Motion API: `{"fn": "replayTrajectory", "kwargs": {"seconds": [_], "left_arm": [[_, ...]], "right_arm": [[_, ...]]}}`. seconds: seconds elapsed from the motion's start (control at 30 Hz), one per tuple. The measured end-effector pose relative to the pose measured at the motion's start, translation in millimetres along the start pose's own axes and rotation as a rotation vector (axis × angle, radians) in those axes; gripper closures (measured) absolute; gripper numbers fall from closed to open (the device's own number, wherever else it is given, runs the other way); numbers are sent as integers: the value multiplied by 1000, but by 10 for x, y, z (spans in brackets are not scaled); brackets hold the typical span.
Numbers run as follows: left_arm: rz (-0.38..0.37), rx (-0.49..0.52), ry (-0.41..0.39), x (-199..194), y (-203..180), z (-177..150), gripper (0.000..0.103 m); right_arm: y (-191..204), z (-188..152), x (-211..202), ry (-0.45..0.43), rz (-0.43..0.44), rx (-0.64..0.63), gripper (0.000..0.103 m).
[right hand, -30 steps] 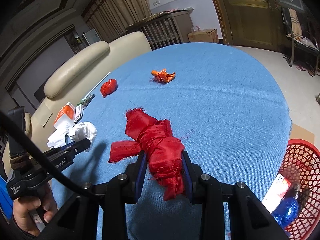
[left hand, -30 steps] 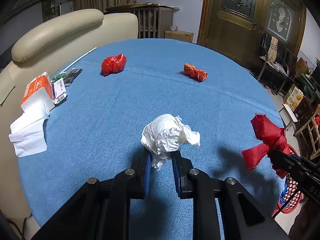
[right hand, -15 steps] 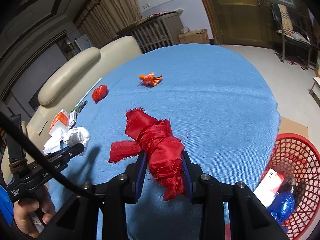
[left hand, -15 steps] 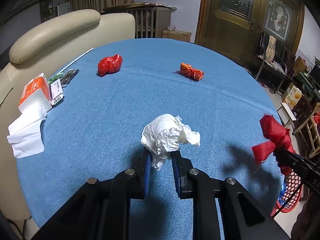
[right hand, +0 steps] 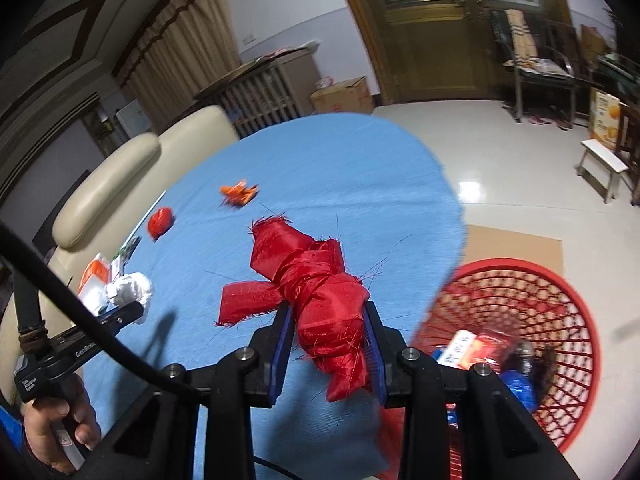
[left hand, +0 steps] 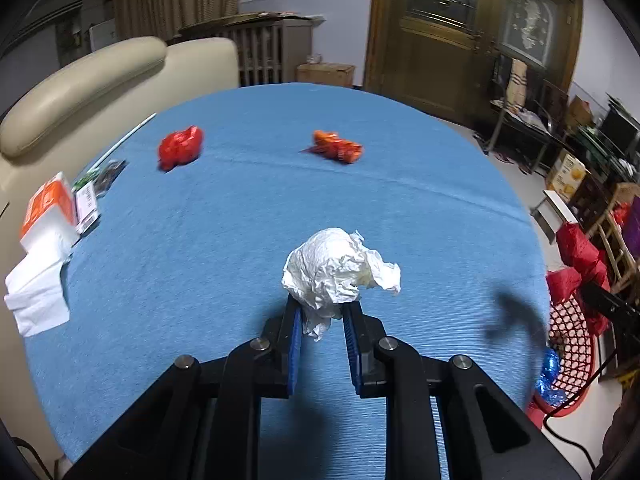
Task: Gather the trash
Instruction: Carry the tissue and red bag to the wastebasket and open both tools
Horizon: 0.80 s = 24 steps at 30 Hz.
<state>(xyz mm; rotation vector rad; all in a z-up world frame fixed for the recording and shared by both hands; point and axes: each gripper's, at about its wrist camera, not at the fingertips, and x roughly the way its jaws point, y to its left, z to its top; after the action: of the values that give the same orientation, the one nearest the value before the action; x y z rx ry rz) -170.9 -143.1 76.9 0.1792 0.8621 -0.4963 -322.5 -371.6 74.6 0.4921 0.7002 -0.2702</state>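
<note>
My left gripper (left hand: 320, 316) is shut on a crumpled white paper ball (left hand: 338, 276) and holds it above the blue table (left hand: 280, 208). My right gripper (right hand: 326, 328) is shut on a knotted red cloth (right hand: 316, 284), at the table's right edge beside a red mesh basket (right hand: 560, 308) on the floor. The basket holds several pieces of trash. A red crumpled wrapper (left hand: 180, 148) and an orange wrapper (left hand: 336, 148) lie on the far side of the table. The red cloth also shows at the right edge of the left wrist view (left hand: 576, 248).
A tissue pack (left hand: 48, 208), loose white tissues (left hand: 36, 296) and small packets (left hand: 100, 180) lie at the table's left edge. A cream sofa (left hand: 100, 76) stands behind the table. Chairs and boxes stand on the right.
My right gripper has carried the red cloth rightward to the table edge, so the basket now fills more of its view. My left gripper still holds the paper ball and has drifted slightly.
</note>
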Motion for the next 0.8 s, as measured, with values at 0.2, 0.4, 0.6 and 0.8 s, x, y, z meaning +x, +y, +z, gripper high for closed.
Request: {"fn": "replayTrajectory", "kwargs": {"seconds": [0.2,0.4,0.6,0.8], "left_arm": [[-47,61,-14,-71,-312,45,82],[-96,123,-30,-131,-646,94,82],[-140,182,-37,-158,-957,120,82],[-191,246,-54,-223,-1310,156,82]], "right_arm": [[-304,-24,-246,-47,-62,56,67],[-709,-73,-451,-73,-150,124,67],[-1136,-161,-635,-81,-233,199,67],[-1382,-188,-661,-69,-264,255,65]]}}
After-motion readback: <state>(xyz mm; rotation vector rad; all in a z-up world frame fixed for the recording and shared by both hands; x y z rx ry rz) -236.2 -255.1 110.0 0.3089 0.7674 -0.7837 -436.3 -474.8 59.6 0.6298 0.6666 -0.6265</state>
